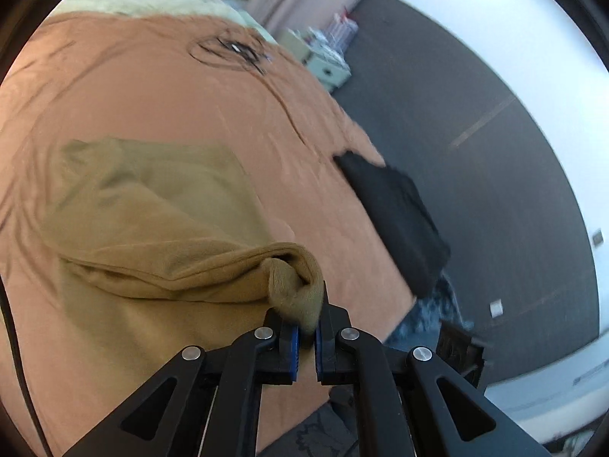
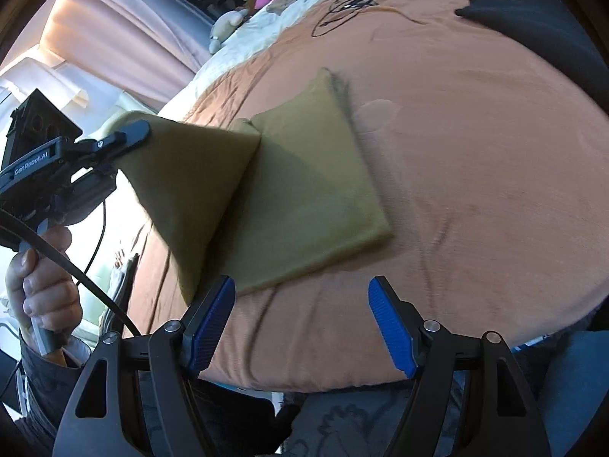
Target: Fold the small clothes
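setting: a bed covered by a smooth orange bedspread (image 2: 475, 175), seen from two handheld grippers pointing down at it.
garment: a small olive-tan knit garment (image 2: 312, 198), partly folded, lies on the bedspread just ahead of the right gripper's tips; one corner of it is lifted off the bed, up and to that gripper's left.
left gripper: the left gripper (image 1: 306, 333) has its blue-padded jaws drawn narrow and pinching a bunched corner of the olive-tan garment, with cloth trailing away ahead and to its left.
right gripper: the right gripper (image 2: 300, 323) stands wide, nothing between its blue pads; the garment's near edge lies just beyond its left finger.
holder: a person's hand (image 2: 42, 278) grips the left tool's handle, left of the right gripper.
other cloth: a folded black garment (image 1: 396, 217) rests at the bed's edge, ahead and right of the left gripper, well apart from the tan one.
step in hand: likely carrying the lifted corner across to lay one fold over the flat part.
next move: probably lowering the corner onto the flat half with edges lined up, then releasing; the free right gripper could pin or smooth the cloth.
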Available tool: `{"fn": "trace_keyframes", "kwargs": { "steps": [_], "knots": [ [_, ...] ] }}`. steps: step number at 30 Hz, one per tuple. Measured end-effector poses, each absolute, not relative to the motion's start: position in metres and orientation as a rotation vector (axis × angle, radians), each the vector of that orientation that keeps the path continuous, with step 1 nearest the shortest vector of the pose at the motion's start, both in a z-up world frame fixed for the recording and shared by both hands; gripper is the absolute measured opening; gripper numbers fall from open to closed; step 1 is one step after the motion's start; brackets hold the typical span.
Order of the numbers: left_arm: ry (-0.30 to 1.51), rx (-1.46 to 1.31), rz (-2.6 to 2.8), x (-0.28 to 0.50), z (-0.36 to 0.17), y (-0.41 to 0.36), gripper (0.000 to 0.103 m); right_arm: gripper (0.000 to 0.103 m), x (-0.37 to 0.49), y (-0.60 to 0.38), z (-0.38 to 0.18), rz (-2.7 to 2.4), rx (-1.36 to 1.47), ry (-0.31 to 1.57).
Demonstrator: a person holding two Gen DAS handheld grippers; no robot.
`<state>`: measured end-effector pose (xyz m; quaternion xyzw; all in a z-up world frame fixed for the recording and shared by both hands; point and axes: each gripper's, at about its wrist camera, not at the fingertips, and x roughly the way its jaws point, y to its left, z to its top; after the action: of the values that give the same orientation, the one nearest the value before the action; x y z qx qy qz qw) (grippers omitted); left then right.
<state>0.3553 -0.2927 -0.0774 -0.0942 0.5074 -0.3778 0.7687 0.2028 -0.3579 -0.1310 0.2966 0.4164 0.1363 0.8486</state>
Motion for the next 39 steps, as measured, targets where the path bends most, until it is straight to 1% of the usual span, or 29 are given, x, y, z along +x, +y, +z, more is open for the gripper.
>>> {"fn": "trace_keyframes", "kwargs": {
  "steps": [1, 3, 5, 13, 17, 23, 24, 25, 26, 28, 30, 34, 39],
  "knots": [
    [1.121, -0.168, -0.827, 0.354, -0.084, -0.300, 0.017, 0.071, 0.202, -0.359, -0.131, 0.282, 0.625, 0.881],
    [1.133, -0.147, -0.838, 0.351, -0.091, -0.304, 0.047, 0.071, 0.200, -0.364, -0.129, 0.280, 0.618, 0.888],
    [1.114, -0.143, -0.809, 0.350, -0.095, -0.294, 0.056, 0.071, 0.201, -0.361, -0.126, 0.283, 0.604, 0.891],
    [1.118, -0.140, -0.659, 0.347, -0.103, -0.223, 0.057, 0.071, 0.221, -0.344, -0.107, 0.304, 0.496, 0.886],
    [1.145, -0.145, -0.564, 0.347, -0.118, -0.192, 0.057, 0.071, 0.236, -0.337, -0.095, 0.306, 0.423, 0.899],
    [1.210, -0.142, -0.455, 0.349, -0.149, -0.159, 0.057, 0.071, 0.268, -0.314, -0.078, 0.287, 0.233, 0.966],
    [1.220, -0.145, -0.444, 0.350, -0.154, -0.157, 0.057, 0.065, 0.274, -0.308, -0.076, 0.282, 0.210, 0.973],
    [1.228, -0.146, -0.433, 0.350, -0.159, -0.153, 0.057, 0.053, 0.279, -0.304, -0.076, 0.274, 0.185, 0.984],
    [1.241, -0.144, -0.415, 0.351, -0.165, -0.151, 0.057, 0.046, 0.284, -0.303, -0.076, 0.260, 0.173, 0.996],
    [1.259, -0.138, -0.397, 0.351, -0.173, -0.148, 0.057, 0.026, 0.290, -0.306, -0.079, 0.232, 0.181, 1.016],
    [1.281, -0.131, -0.381, 0.353, -0.182, -0.147, 0.057, 0.017, 0.291, -0.311, -0.082, 0.219, 0.207, 1.021],
    [1.312, -0.116, -0.371, 0.352, -0.197, -0.148, 0.056, 0.006, 0.284, -0.319, -0.099, 0.210, 0.255, 1.035],
    [1.315, -0.136, -0.373, 0.352, -0.204, -0.150, 0.057, 0.005, 0.280, -0.318, -0.106, 0.194, 0.262, 1.049]
  ]
}}
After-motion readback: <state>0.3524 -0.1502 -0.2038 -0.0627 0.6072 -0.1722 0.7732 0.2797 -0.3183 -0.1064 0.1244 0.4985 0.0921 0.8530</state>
